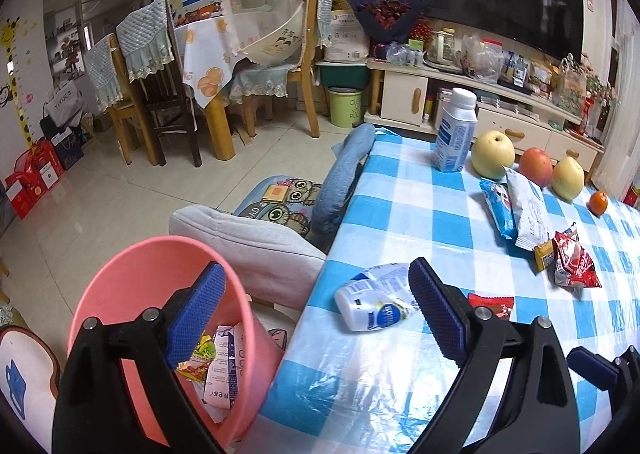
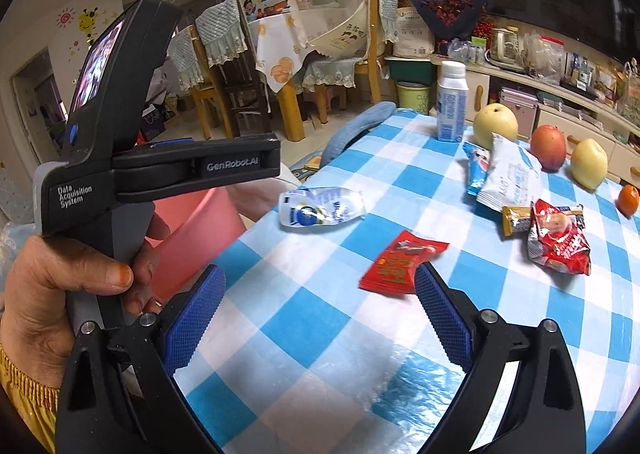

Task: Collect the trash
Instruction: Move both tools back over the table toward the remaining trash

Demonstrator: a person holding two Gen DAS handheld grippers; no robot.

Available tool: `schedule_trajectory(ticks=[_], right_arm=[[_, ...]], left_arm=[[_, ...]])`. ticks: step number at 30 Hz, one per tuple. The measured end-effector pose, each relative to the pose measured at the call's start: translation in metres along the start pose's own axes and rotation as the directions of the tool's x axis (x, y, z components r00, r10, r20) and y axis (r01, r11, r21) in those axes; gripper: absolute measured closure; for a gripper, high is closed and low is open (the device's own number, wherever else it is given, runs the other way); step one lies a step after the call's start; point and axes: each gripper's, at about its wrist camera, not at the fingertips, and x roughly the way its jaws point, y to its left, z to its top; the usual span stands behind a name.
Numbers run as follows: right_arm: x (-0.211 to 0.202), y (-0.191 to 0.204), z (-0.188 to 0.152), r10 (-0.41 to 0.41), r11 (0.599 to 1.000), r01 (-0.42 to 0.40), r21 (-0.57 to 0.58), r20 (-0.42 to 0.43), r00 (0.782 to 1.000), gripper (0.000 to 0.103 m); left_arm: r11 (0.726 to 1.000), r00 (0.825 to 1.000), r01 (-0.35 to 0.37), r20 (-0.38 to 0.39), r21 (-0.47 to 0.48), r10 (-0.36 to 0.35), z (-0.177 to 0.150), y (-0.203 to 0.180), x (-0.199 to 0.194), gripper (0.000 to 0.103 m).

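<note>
A pink bin [image 1: 120,274] stands beside the blue-checked table [image 1: 400,374] and holds several wrappers [image 1: 220,366]. A crushed white bottle [image 1: 374,300] lies near the table's left edge; it also shows in the right wrist view [image 2: 320,206]. A flat red wrapper [image 2: 400,262] lies just ahead of my right gripper [image 2: 320,286], which is open and empty. My left gripper [image 1: 316,286] is open and empty, spanning the bin's rim and the bottle. More wrappers lie further right: blue [image 1: 496,206], white [image 1: 528,210], yellow [image 1: 545,254], red [image 1: 572,258].
An upright milk bottle [image 1: 456,130], two pears [image 1: 493,154], an apple [image 1: 538,166] and a tangerine [image 1: 597,201] stand at the table's far side. A cushioned chair [image 1: 260,246] sits by the bin. My left hand holds its gripper body [image 2: 160,174] over the bin.
</note>
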Motion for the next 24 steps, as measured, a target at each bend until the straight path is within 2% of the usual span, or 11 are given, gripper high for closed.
schedule_trajectory(ticks=[13,24], right_arm=[[-0.018,-0.055,-0.001,-0.055,0.996,0.054,0.074,0.007,0.998,0.009],[-0.033,-0.128,-0.003,-0.161,0.972,0.163,0.169,-0.024,0.987,0.009]], left_arm=[[0.995,1.0,0.023,-0.02,0.097,-0.021,-0.005,-0.041,0.01,0.01],[0.973,0.99,0.127,-0.083,0.194,-0.113,-0.02,-0.085,0.016,0.01]])
